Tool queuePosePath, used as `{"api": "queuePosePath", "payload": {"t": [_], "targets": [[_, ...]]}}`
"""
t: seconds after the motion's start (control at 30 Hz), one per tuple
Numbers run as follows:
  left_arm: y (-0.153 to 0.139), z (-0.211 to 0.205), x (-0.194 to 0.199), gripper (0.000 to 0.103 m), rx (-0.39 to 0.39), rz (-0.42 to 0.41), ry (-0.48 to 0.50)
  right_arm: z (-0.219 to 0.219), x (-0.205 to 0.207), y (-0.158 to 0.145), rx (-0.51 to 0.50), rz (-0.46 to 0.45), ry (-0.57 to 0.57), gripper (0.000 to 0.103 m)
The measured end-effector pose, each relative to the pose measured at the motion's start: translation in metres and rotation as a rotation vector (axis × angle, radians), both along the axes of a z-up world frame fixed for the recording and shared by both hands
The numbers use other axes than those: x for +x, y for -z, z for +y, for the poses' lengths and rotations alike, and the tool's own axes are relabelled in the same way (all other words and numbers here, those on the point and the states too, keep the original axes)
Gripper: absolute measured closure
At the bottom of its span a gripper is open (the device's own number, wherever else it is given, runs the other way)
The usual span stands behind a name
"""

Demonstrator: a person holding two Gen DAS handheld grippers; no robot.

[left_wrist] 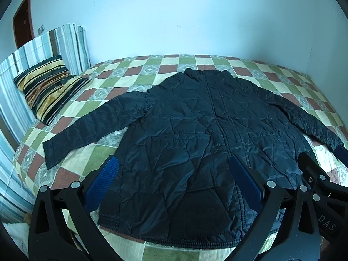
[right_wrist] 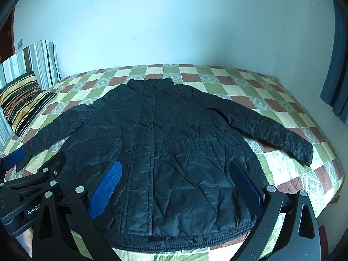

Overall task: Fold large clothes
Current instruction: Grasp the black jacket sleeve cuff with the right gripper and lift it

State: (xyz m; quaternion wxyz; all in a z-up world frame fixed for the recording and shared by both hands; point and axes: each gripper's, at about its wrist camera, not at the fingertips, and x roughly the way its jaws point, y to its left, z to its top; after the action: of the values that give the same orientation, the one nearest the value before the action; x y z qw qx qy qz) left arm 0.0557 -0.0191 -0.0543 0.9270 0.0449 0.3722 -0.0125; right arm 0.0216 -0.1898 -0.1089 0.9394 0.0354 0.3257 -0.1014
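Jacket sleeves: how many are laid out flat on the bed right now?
2. One sleeve stretches out toward the striped pillow; the other sleeve stretches toward the opposite side of the checkered bedspread. Neither is folded in, and none is hidden under the jacket.

the dark quilted puffer jacket point(left_wrist: 195, 134) is a thin synthetic cloth with a faint sheen, creased all over and stitched in diamond lines. under it the green, cream and brown checked cotton bedspread point(left_wrist: 134, 74) looks matt and soft. the yellow and black striped velvety pillow point(left_wrist: 47, 87) has a plush, slightly shiny nap. the grey and white striped fabric headboard cover point(left_wrist: 65, 41) is matt cloth. the left gripper point(left_wrist: 174, 184) and right gripper point(right_wrist: 178, 187) have matt black plastic arms, silver metal rivets and blue textured rubbery pads point(right_wrist: 106, 187). the pale plastered wall point(left_wrist: 174, 17) is smooth and matt.
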Motion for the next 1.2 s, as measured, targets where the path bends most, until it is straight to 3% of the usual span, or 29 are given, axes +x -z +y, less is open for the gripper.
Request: {"api": "queuePosePath", "payload": {"t": [0.23, 0.37, 0.47, 0.67, 0.73, 0.77, 0.8, 0.87, 1.0, 1.2], "targets": [[0.026, 0.005, 0.04, 0.002, 0.049, 0.013, -0.035, -0.051, 0.026, 0.021, 0.119, -0.011, 0.057, 0.005], [0.047, 0.03, 0.069, 0.002, 0.046, 0.071, -0.099, -0.123, 0.028, 0.036, 0.186, -0.071, 0.207, 0.005], [0.061, 0.055, 0.086, 0.002, 0.045, 0.093, -0.157, -0.19, 0.024, 0.046, 0.221, -0.065, 0.345, 0.005], [0.078, 0.099, 0.106, 0.002, 0.042, 0.109, -0.278, -0.326, -0.021, 0.07, 0.363, -0.125, 0.651, 0.006], [0.084, 0.114, 0.11, 0.002, 0.033, 0.119, -0.319, -0.365, -0.037, 0.082, 0.422, -0.138, 0.735, 0.028], [0.087, 0.119, 0.112, 0.002, 0.027, 0.122, -0.333, -0.378, -0.039, 0.088, 0.449, -0.128, 0.773, 0.052], [0.09, 0.126, 0.113, 0.002, 0.022, 0.129, -0.355, -0.391, -0.045, 0.096, 0.493, -0.124, 0.803, 0.054], [0.096, 0.134, 0.116, 0.002, 0.014, 0.144, -0.386, -0.414, -0.056, 0.115, 0.637, -0.14, 0.826, 0.054], [0.106, 0.147, 0.118, 0.002, 0.047, 0.171, -0.435, -0.419, -0.063, 0.131, 0.692, -0.159, 0.851, 0.047], [0.117, 0.161, 0.118, 0.002, 0.045, 0.213, -0.479, -0.431, -0.05, 0.154, 0.818, -0.195, 0.785, 0.043]]}}
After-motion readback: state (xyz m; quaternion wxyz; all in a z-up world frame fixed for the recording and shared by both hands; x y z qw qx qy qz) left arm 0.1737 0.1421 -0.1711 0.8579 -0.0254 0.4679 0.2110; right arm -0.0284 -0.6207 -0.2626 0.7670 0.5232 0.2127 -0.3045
